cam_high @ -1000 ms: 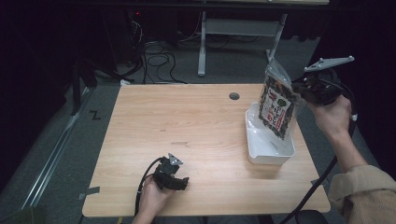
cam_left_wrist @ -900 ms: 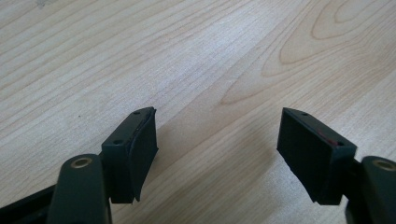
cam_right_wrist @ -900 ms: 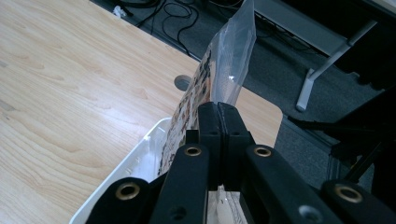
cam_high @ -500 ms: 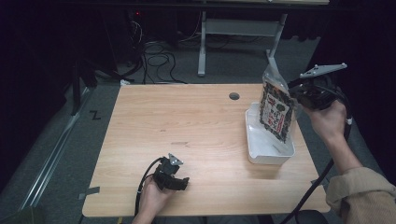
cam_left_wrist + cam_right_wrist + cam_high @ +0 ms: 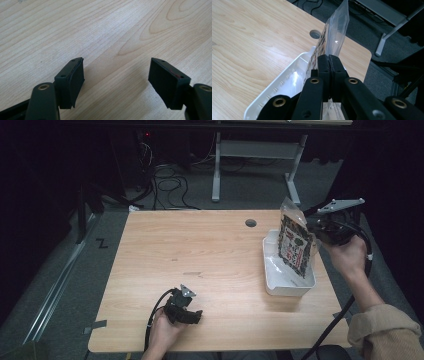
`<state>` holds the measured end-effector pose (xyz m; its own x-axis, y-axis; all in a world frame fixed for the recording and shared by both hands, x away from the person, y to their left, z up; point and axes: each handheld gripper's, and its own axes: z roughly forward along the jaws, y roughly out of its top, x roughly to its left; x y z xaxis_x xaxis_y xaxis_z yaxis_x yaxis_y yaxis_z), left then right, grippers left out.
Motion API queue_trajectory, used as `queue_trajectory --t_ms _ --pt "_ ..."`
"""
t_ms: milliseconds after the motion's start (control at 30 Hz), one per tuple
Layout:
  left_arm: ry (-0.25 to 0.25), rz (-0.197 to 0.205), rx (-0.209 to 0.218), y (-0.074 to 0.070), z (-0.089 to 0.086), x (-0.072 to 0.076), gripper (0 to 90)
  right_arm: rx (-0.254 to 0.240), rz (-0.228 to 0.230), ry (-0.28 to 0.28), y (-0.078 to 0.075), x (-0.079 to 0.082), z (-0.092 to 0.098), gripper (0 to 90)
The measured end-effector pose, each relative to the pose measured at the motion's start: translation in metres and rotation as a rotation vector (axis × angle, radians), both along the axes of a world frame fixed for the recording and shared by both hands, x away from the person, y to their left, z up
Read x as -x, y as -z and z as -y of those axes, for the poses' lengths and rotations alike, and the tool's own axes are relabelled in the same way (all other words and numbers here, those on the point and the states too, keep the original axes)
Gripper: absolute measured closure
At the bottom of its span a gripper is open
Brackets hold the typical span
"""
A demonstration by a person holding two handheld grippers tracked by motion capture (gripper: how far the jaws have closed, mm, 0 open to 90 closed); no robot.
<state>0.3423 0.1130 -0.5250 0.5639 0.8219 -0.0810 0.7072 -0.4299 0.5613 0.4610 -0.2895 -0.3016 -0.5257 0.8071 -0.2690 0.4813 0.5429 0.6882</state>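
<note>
The right gripper (image 5: pixel 314 226) is clamped on the edge of a snack bag (image 5: pixel 295 245), which hangs with its long axis near upright, its lower end inside the white tray (image 5: pixel 280 287) directly below; the likely next move is a straight lowering into the tray. The left gripper (image 5: pixel 192 316) rests well apart at the near edge of the wooden table (image 5: pixel 200 250), jaws wide open and holding nothing. Beyond the table lie grey floor, cables and a desk frame.
</note>
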Motion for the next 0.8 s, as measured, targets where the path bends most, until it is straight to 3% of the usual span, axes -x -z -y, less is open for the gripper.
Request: queue_trajectory --t_ms 467,600,800 --pt "0.002 -0.005 -0.006 0.001 0.001 0.000 29.1 -0.012 -0.009 0.027 0.008 -0.003 0.027 86.7" --pt "0.002 -0.003 -0.005 0.000 0.001 0.001 29.1 0.004 -0.011 0.030 0.011 -0.003 0.031 82.1" --pt "0.004 -0.003 -0.008 0.000 0.001 0.001 29.1 -0.018 -0.020 0.041 0.016 -0.001 0.042 73.0"
